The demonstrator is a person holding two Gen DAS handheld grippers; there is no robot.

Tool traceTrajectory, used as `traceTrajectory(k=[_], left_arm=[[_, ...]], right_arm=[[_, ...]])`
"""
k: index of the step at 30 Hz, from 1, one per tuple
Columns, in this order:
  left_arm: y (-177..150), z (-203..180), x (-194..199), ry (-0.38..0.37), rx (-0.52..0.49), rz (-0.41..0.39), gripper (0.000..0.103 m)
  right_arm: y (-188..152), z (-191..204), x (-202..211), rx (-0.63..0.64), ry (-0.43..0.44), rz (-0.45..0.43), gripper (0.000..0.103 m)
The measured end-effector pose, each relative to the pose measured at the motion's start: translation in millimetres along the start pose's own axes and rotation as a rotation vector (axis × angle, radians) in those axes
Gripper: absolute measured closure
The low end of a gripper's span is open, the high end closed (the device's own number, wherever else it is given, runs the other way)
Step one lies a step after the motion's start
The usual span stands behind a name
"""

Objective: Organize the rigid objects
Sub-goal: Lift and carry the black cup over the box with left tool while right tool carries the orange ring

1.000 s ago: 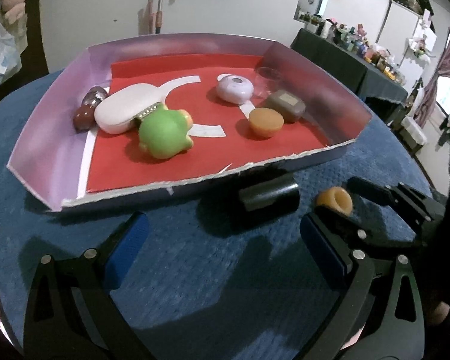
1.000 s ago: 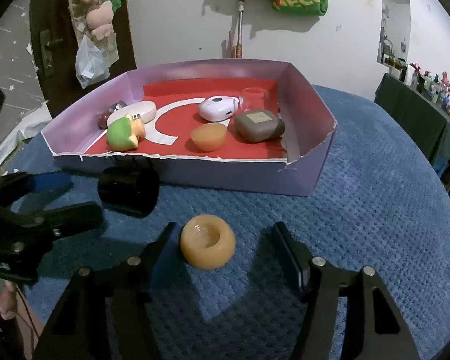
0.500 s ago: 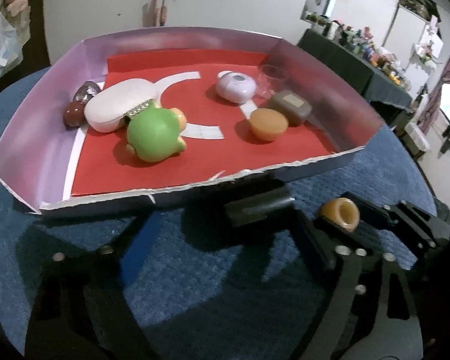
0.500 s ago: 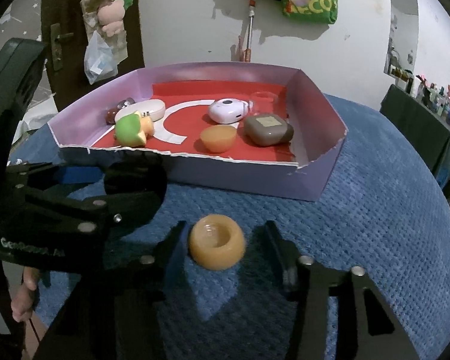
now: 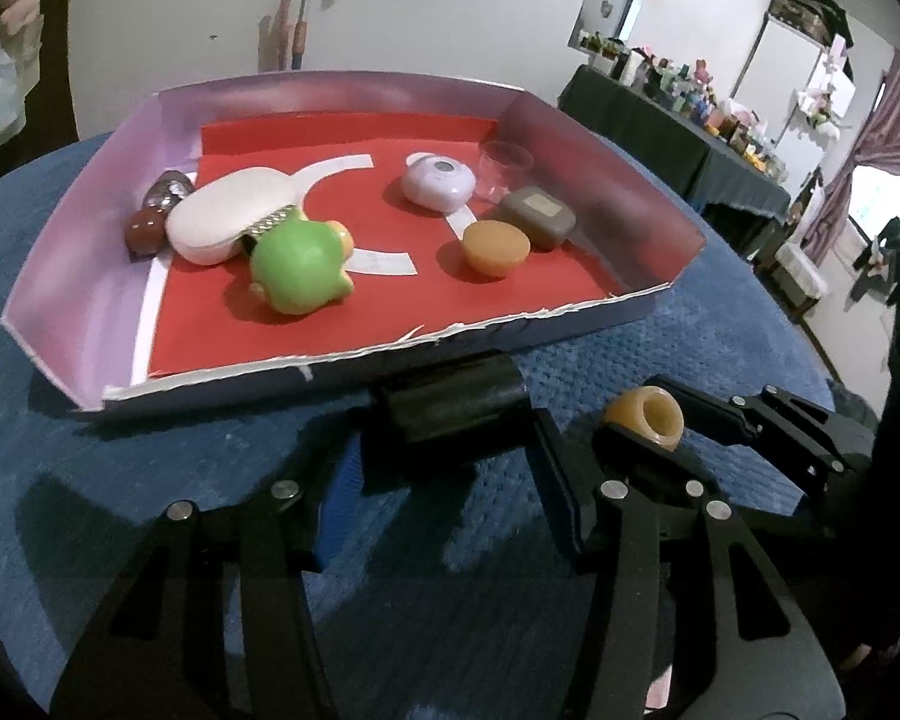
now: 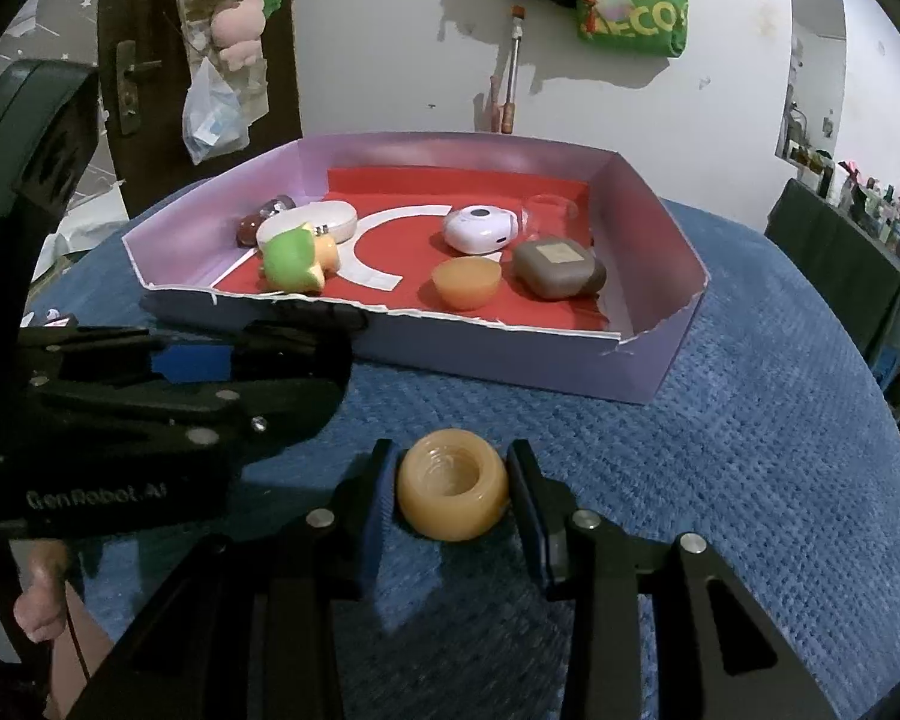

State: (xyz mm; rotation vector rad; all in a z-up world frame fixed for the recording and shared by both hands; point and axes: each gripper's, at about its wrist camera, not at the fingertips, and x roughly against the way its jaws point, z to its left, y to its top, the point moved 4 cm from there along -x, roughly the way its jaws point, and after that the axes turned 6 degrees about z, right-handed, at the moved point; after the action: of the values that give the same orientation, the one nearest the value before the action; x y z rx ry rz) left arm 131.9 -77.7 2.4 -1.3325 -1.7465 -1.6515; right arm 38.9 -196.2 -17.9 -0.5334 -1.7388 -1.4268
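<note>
A black cylinder (image 5: 456,405) lies on the blue cloth against the front wall of the purple tray (image 5: 78,222). My left gripper (image 5: 450,486) has its jaws around it, closed in on its ends. An orange ring-shaped cup (image 6: 452,492) sits on the cloth between the fingers of my right gripper (image 6: 453,495), which touch both its sides. The cup also shows in the left wrist view (image 5: 647,420). In the right wrist view the left gripper (image 6: 222,360) hides most of the cylinder.
The tray (image 6: 660,360) holds a green toy (image 5: 300,267), a white case (image 5: 228,222), a brown egg (image 5: 145,228), a lilac device (image 5: 439,180), a clear cup (image 5: 504,165), a grey-brown case (image 5: 537,216) and an orange bowl (image 5: 495,246). A dark table with clutter (image 5: 678,120) stands far right.
Both grippers moved forward and closed. The left jaws went from wide open to tight around the black cylinder; the right fingers closed in onto the orange cup.
</note>
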Motion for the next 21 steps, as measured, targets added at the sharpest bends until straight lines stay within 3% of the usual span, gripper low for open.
traceTrajectory(k=[11, 21], left_arm=[[-6.6, 0.7, 35.1, -0.046, 0.002, -0.045, 0.053], [16.3, 6.7, 58.6, -0.035, -0.002, -0.102, 0.054]], right_arm=[[6.3, 12.7, 21.3, 0.011, 0.056, -0.025, 0.063], [25.7, 21.1, 46.5, 0.028, 0.131, -0.075, 0.063]])
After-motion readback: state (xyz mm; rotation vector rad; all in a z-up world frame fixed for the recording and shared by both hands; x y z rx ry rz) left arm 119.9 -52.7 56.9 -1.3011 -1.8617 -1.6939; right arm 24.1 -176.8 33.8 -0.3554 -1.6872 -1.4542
